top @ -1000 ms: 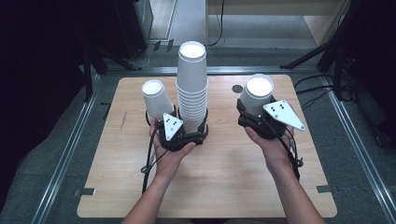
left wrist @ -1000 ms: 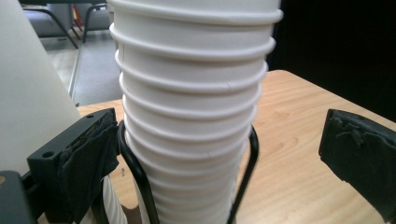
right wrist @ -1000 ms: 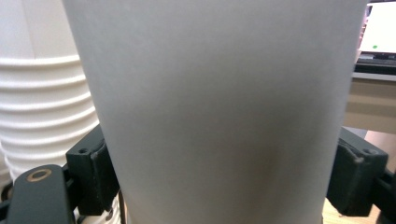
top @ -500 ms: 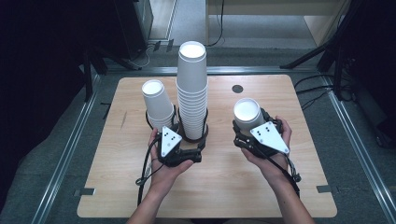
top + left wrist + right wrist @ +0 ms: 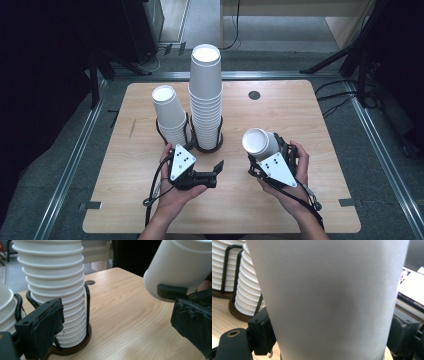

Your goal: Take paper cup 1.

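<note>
My right gripper (image 5: pixel 274 151) is shut on a single white paper cup (image 5: pixel 256 141), holding it low over the table's right half with its mouth tilted up and to the left. In the right gripper view the cup (image 5: pixel 332 295) sits between both pads (image 5: pixel 263 333). A tall stack of white cups (image 5: pixel 206 95) stands in a black wire holder (image 5: pixel 207 146) at mid table, and a shorter stack (image 5: pixel 169 112) stands to its left. My left gripper (image 5: pixel 216 169) lies in front of the stacks, open, with nothing between its jaws. In the left gripper view, the tall stack (image 5: pixel 53 285) and the held cup (image 5: pixel 178 267) both show.
The wooden table (image 5: pixel 310 120) has a small dark round hole (image 5: pixel 254 95) at the back right. Metal rails (image 5: pixel 75 165) run along its sides, and cables (image 5: pixel 335 100) lie on the floor at the right. Bare wood lies between the two grippers.
The right hand has come down and toward the front edge with the cup, which now tilts. The left gripper has drawn back from the tall stack's base toward the front.
</note>
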The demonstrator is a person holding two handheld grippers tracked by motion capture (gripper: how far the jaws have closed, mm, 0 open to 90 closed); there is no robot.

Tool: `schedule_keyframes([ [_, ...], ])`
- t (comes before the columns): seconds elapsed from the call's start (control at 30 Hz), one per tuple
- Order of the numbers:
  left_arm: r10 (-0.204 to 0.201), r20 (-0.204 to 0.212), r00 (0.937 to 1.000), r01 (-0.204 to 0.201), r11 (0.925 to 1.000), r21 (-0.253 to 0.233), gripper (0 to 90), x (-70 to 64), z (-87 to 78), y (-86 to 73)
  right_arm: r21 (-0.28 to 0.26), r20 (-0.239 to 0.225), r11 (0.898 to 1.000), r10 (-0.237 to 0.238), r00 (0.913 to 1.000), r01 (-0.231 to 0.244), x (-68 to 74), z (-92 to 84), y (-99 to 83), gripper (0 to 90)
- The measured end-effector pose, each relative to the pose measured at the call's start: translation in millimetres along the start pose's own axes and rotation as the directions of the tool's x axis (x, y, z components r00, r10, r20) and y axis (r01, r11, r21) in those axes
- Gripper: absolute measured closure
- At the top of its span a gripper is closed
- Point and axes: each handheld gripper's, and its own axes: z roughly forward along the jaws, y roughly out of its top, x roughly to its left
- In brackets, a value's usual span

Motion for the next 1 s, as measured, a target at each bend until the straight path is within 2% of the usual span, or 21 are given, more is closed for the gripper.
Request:
schedule_keyframes([
  [0.03,-0.003,0.020,0.9998,0.003,1.0000,0.000,0.0,-0.8,-1.1,-0.2,-0.008,0.000,0.999,-0.035,0.9994,0.035,3.6,-2.0,-1.7,14.5],
  [0.07,0.002,0.031,0.9995,-0.002,1.0000,0.003,0.0,-1.5,-1.5,-0.5,-0.008,0.000,0.999,-0.035,0.9994,0.035,3.6,-2.0,-1.7,14.5],
  [0.17,0.023,0.071,0.9972,-0.024,0.9996,0.017,0.0,-4.2,-1.2,-2.3,-0.007,0.005,0.994,-0.105,0.9944,0.105,9.7,-3.0,-5.0,14.4],
  [0.27,0.020,0.100,0.9948,-0.023,0.9994,0.028,0.0,-6.5,-0.7,-4.5,-0.004,0.008,0.990,-0.139,0.9902,0.139,14.2,-3.1,-7.9,14.4],
  [0.4,0.040,0.129,0.9909,-0.045,0.9984,0.034,0.0,-13.0,1.1,-7.0,-0.008,0.004,0.978,-0.207,0.9784,0.207,22.4,-2.3,-11.5,14.4],
  [0.53,0.054,0.155,0.9865,-0.062,0.9969,0.049,0.0,-16.8,3.9,-9.3,-0.011,-0.012,0.972,-0.235,0.9720,0.235,28.7,-2.1,-12.8,14.3],
  [0.57,0.052,0.161,0.9857,-0.061,0.9965,0.057,0.0,-17.1,4.8,-9.8,-0.012,-0.013,0.966,-0.257,0.9664,0.257,31.4,-2.2,-13.3,14.3],
  [0.63,0.053,0.167,0.9846,-0.065,0.9957,0.066,0.0,-18.4,6.5,-10.9,-0.012,-0.015,0.964,-0.267,0.9636,0.267,33.3,-2.2,-13.7,14.3],
  [0.7,0.060,0.178,0.9823,-0.075,0.9940,0.079,0.0,-19.7,8.4,-12.6,-0.013,-0.024,0.954,-0.301,0.9534,0.300,38.2,-1.8,-15.4,14.3],
  [0.73,0.060,0.178,0.9823,-0.075,0.9940,0.079,0.0,-19.7,8.4,-12.6,-0.013,-0.024,0.954,-0.301,0.9534,0.300,38.2,-1.8,-15.4,14.3],
  [0.87,0.064,0.195,0.9786,-0.085,0.9912,0.101,0.0,-19.5,11.5,-16.0,-0.014,-0.046,0.945,-0.326,0.9443,0.326,45.1,-1.4,-17.2,14.2],
  [0.9,0.062,0.198,0.9783,-0.084,0.9908,0.106,0.0,-19.1,12.4,-16.9,-0.016,-0.057,0.940,-0.341,0.9382,0.341,48.2,-1.6,-17.7,14.2],
  [0.93,0.056,0.208,0.9766,-0.080,0.9907,0.110,0.0,-18.1,12.9,-17.6,-0.016,-0.057,0.940,-0.341,0.9382,0.341,48.2,-1.6,-17.7,14.2],
  [1.0,0.047,0.216,0.9752,-0.073,0.9908,0.114,0.0,-17.0,13.7,-18.8,-0.019,-0.074,0.936,-0.353,0.9327,0.353,51.5,-1.9,-18.4,14.1],
])
